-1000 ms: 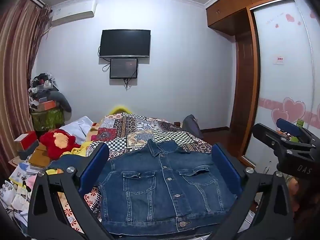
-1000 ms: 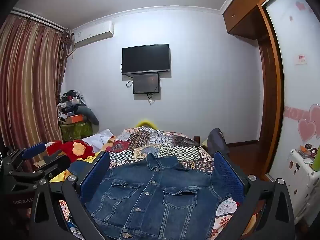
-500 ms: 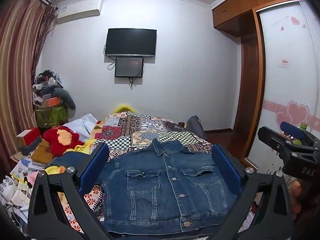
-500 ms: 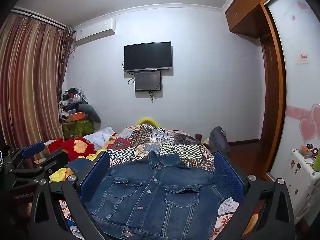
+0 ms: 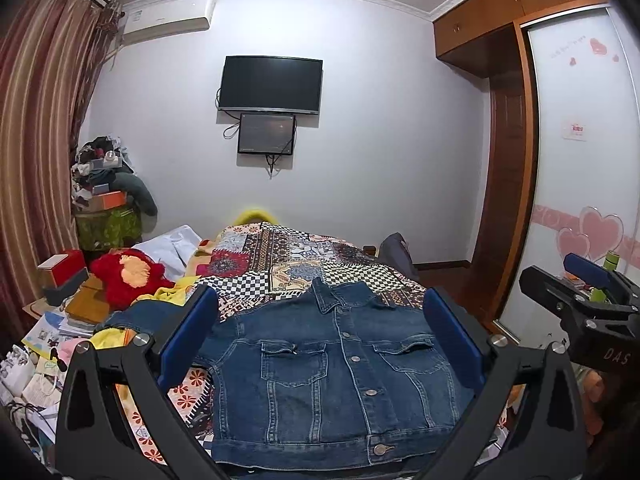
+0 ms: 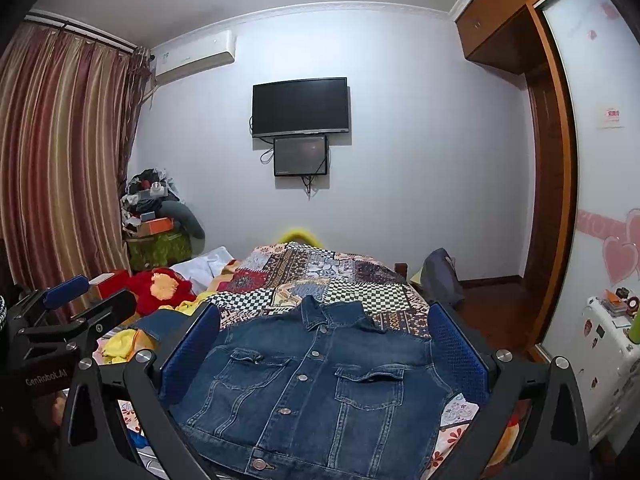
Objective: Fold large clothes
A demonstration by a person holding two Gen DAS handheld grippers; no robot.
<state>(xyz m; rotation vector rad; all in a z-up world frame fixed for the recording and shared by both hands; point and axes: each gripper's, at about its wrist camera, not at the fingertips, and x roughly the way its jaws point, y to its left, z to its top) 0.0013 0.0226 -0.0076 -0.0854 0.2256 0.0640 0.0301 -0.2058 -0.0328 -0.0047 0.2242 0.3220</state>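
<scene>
A dark blue denim jacket [image 5: 336,376] lies front up and buttoned on the patterned bedspread [image 5: 296,256], collar toward the far wall; it also shows in the right wrist view [image 6: 316,388]. One sleeve [image 5: 136,314] trails off to the left. My left gripper [image 5: 320,340] is open and empty, held above the jacket. My right gripper [image 6: 324,352] is open and empty, also above the jacket. Each gripper shows in the other's view: the right [image 5: 588,304] at the right edge, the left [image 6: 68,316] at the left edge.
A red plush toy [image 5: 128,276] and piles of books and boxes [image 5: 60,312] lie left of the bed. A cluttered stack [image 5: 108,204] stands by the curtain. A wardrobe [image 5: 572,180] lines the right wall. A white cabinet [image 6: 612,360] stands at right.
Both views have tilted upward a little and shifted slightly, so the jacket sits lower in frame. The jacket has not moved and both grippers stay open.
</scene>
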